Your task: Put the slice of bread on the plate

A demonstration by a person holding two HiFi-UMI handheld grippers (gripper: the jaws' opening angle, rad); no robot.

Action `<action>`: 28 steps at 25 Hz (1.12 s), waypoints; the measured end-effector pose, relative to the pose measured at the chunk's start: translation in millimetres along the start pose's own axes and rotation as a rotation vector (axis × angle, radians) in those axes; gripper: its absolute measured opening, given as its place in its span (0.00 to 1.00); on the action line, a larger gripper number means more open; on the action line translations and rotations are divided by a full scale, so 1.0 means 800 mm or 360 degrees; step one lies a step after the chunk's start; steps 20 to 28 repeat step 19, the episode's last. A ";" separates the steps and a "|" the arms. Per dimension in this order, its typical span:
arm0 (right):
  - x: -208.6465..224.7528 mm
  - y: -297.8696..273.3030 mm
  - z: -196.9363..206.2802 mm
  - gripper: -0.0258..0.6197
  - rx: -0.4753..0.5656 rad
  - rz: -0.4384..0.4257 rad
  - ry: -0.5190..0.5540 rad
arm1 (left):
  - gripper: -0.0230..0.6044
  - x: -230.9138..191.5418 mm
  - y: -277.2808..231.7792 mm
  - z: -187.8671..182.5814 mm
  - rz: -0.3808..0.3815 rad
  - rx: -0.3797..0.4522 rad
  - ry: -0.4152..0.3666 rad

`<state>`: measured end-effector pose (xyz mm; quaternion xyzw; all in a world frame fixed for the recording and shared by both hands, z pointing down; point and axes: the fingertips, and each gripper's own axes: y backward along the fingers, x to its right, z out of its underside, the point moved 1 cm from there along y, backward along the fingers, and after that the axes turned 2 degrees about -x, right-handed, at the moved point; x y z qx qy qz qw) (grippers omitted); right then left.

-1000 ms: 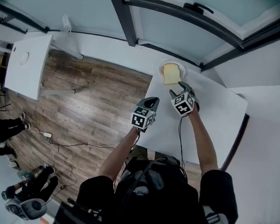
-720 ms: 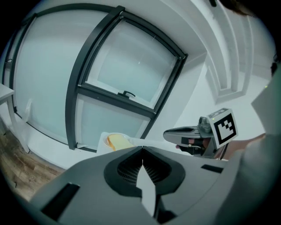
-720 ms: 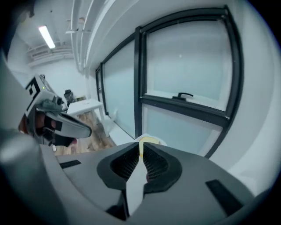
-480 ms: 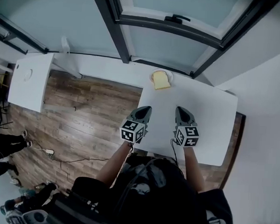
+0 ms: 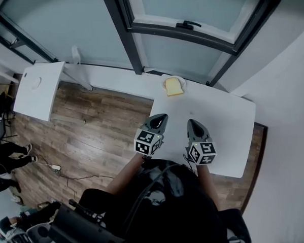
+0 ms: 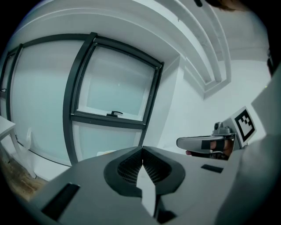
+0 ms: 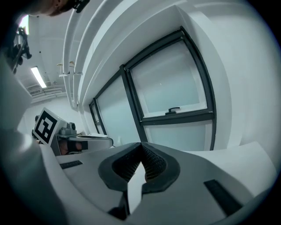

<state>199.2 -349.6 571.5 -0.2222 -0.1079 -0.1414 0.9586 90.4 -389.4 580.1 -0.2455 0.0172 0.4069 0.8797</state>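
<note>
– Bread slice (image 5: pixel 173 86), entry one: where is it logged?
– Lying flat on the plate (image 5: pixel 184 82), upper centre of the head view. The plate holds that single slice. It stands at the upper left corner of the white table (image 5: pixel 228 122), just under the window (image 5: pixel 186 49).

– Entry two, the claws?
– Left gripper (image 5: pixel 161 116): clenched, jaw tips meeting, nothing between them. Right gripper (image 5: pixel 191 122): likewise clenched and empty. Both sit side by side at centre frame, over the lower part of the table, well apart from the plate.

– Items the head view alone lists?
– Bread, plate and the whole tabletop. Also the wooden floor (image 5: pixel 96 125) at left, a second white table (image 5: pixel 39 89) at upper left, and a standing person (image 5: pixel 10 154) at the lower left edge.

– And the gripper views?
– Left gripper view: window handle (image 6: pixel 115 114) at centre. The right gripper shows in profile at right, its marker cube (image 6: pixel 244 123) above it and a hand beneath.
– Right gripper view: the left gripper in profile at left, with its own marker cube (image 7: pixel 45 125). A ceiling light (image 7: pixel 38 77) shows at upper left and the window fills the centre. Bread and plate cannot be made out for certain in either gripper view.
</note>
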 end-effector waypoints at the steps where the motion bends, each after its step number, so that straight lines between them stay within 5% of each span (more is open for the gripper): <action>1: -0.001 0.001 -0.004 0.05 0.0011 -0.0007 0.0009 | 0.05 0.003 0.001 -0.002 0.0004 0.0006 -0.0002; 28: -0.003 0.007 -0.010 0.05 0.0041 -0.0043 0.0032 | 0.05 0.013 0.003 -0.001 0.0017 0.0027 0.0018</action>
